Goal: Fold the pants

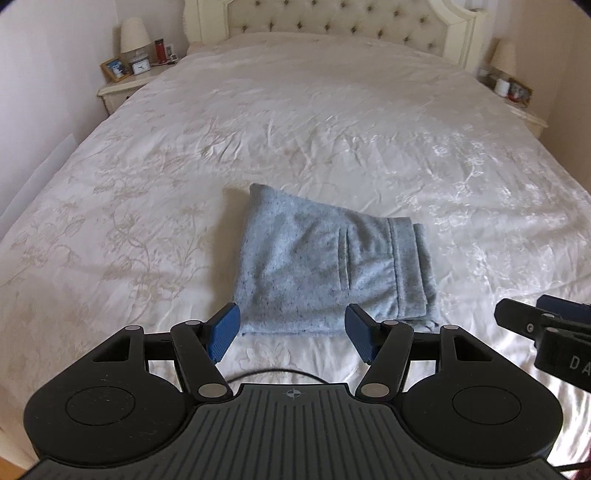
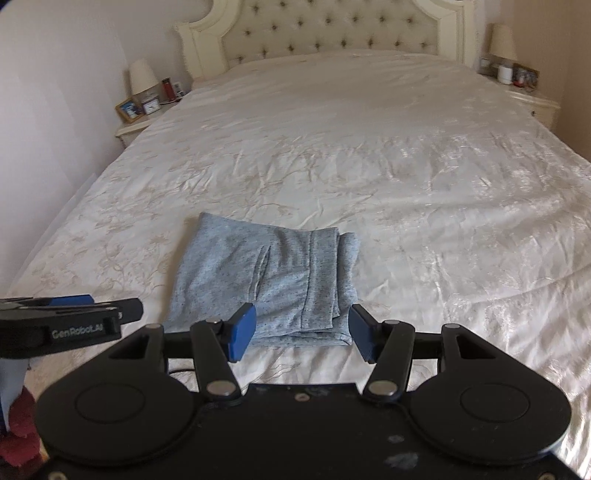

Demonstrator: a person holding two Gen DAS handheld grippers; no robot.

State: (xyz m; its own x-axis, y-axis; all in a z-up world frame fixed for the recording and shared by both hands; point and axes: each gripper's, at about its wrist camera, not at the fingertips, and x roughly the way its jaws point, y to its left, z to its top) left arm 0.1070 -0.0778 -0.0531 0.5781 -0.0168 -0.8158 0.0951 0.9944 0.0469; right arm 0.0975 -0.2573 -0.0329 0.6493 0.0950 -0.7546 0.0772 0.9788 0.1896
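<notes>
The light blue-grey pants lie folded into a compact rectangle near the front edge of the bed, waistband layers stacked at their right side. They also show in the right wrist view. My left gripper is open and empty, held just in front of the pants' near edge. My right gripper is open and empty, also just short of the near edge, toward the pants' right part. The right gripper's side shows in the left wrist view, and the left gripper's side in the right wrist view.
The pants rest on a wide bed with a cream floral cover and a tufted headboard. A nightstand with lamp, clock and photo frame stands at the left, another nightstand at the right. A black cable lies by the front edge.
</notes>
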